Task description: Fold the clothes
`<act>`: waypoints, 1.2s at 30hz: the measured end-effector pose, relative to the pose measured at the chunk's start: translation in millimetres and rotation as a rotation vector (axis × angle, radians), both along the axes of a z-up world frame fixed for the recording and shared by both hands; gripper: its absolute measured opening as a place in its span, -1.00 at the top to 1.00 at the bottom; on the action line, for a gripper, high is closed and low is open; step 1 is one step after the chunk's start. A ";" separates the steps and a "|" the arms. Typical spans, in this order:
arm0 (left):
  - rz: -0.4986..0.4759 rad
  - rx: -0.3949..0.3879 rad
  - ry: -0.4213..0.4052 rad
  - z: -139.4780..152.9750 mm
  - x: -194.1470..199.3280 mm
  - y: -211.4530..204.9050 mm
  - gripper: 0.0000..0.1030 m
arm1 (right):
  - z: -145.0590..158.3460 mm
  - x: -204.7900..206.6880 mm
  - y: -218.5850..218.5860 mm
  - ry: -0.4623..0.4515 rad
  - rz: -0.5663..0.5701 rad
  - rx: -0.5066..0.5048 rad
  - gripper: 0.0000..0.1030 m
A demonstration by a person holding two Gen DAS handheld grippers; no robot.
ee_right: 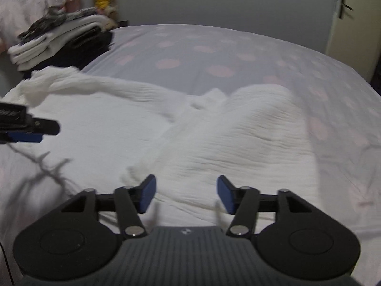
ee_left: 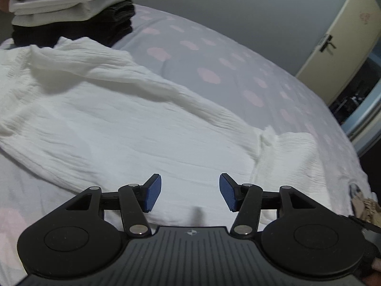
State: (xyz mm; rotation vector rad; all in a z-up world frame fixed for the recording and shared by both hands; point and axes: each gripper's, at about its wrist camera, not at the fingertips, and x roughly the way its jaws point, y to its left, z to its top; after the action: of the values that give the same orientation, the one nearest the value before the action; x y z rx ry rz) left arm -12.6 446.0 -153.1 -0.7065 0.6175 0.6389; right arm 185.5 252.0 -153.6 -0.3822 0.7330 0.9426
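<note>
A white crinkled garment (ee_left: 123, 109) is being shown spread across a bed (ee_left: 238, 66) covered with a pale sheet patterned with pink blotches. In the left wrist view, a long sleeve-like strip of the garment is being seen running from the upper left down towards the right, where a folded-back piece (ee_left: 285, 152) is lying. The garment's left edge is being cut off by the frame, so its whole outline cannot be told.

The left gripper (ee_left: 190, 194) is being held above the cloth with its jaws parted and nothing between the blue pads (ee_left: 152, 195). The right gripper (ee_right: 186, 195) is likewise being held over the garment (ee_right: 238, 143), released, with bare cloth showing in the gap. Whether either gripper's pads are touching the fabric cannot be told.

In the right wrist view, the tip of the left gripper (ee_right: 26, 128) is being seen entering from the left edge, mostly cut off; much of this view is being blurred.

A stack of folded clothes (ee_left: 71, 7), white pieces over dark ones, is being shown at the far left corner of the bed, its top being cropped. A door (ee_left: 340, 38) with a dark handle is standing at the right. A small printed item (ee_left: 359, 193) at the right edge is too cut off to be identified.
</note>
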 end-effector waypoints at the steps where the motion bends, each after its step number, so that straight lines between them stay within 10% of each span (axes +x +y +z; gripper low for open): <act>1: -0.015 -0.007 -0.012 -0.6 0.4 -1.9 -0.25 | -1.1 7.8 -3.1 0.020 -0.027 0.000 -0.23; 28: -0.359 -0.315 -0.054 -70.7 179.4 41.5 -0.34 | -29.7 96.0 -6.2 0.167 -0.202 0.155 -0.15; 36: -0.316 -0.253 -0.069 -69.6 199.0 17.3 0.75 | -34.6 106.9 -6.5 0.186 -0.244 0.176 -0.08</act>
State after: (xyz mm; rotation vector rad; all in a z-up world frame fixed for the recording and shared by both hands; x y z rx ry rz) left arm 186.3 463.3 -222.7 -0.8411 0.7352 0.2443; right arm 292.4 245.6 -188.2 -0.0485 0.8386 0.8104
